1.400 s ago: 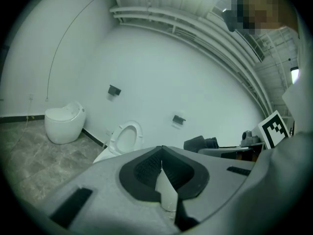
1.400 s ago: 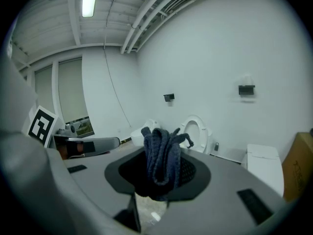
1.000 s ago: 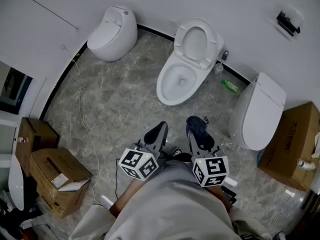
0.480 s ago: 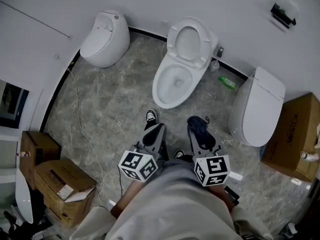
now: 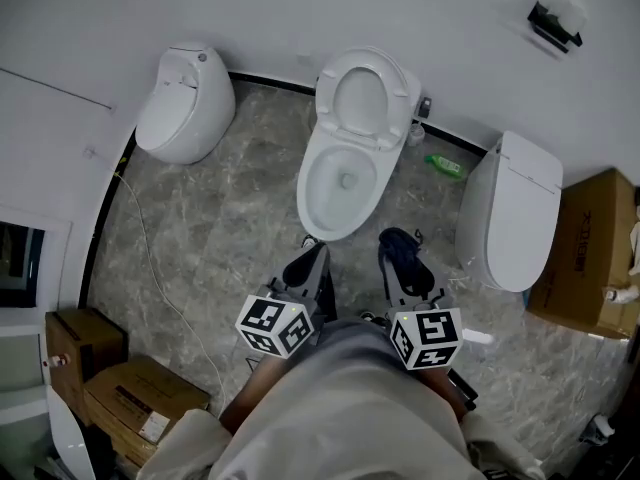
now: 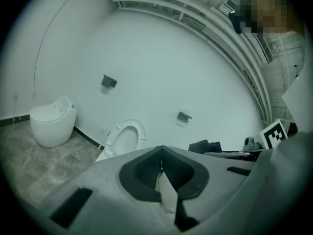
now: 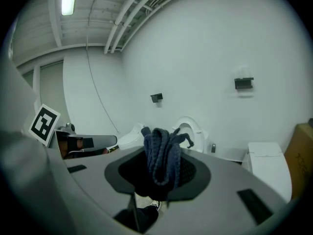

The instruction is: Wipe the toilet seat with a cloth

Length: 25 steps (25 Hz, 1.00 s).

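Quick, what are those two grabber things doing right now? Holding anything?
Left gripper: jaws closed, empty.
Right gripper: jaws closed on a dark blue cloth.

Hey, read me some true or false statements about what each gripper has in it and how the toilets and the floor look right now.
1. The right gripper is shut on a dark blue cloth. True.
2. The left gripper holds a cloth. False: its jaws are shut on nothing.
3. The middle toilet is closed. False: it is open, and the bowl shows.
4. A green bottle lies on the floor beside the middle toilet. True.
5. The dark blue cloth touches the middle toilet. False: it is held short of it.
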Tool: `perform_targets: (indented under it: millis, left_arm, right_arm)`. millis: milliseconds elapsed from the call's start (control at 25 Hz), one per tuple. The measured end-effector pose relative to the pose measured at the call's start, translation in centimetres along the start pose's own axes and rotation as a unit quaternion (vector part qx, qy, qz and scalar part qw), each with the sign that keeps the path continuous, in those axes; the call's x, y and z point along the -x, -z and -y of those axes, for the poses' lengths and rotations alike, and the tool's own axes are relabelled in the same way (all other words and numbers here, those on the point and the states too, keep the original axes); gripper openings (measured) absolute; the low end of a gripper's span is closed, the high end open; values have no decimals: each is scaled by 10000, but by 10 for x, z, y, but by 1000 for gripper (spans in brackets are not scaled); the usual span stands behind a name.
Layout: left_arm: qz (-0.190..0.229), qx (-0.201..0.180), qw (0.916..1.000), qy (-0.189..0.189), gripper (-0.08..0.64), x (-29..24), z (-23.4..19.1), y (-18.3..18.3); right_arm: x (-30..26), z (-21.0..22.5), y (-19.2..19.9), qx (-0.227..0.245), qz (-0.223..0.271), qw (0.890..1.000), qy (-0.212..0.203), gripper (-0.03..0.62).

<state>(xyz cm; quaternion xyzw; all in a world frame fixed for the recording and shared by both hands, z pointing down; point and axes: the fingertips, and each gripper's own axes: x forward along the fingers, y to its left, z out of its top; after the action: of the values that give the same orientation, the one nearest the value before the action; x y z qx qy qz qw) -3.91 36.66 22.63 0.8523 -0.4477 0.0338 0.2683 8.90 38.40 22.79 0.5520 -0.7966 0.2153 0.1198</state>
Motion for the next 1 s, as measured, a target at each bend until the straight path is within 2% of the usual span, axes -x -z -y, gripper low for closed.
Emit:
perform_targets:
  millis: [160,440,680,880,1000]
  left_arm:
    - [-188,-67,9998,93,9,-21,-37,-29]
    - [-261,-247,9971,675,9,-58,-87,-83]
    - [-443,-544,9942,819,9,-92,-136,-120]
    - [-626,-636,9927,817,9,-114,-171,-142]
    - [-703,-624,9917,875,9,-123,-188,-150]
  right_arm:
    - [-40,-3,-18,-132,-78,9995,272,106]
    - [-113,-21,-51,-92,-195,9979,610,105]
    - [-174,-36,-84,-294,-52,9972,689,100]
    - [-212,-33,-90,-414,-309,9926,1097,98]
    - [-230,-28,-89,-661,-380,9887,1292,97]
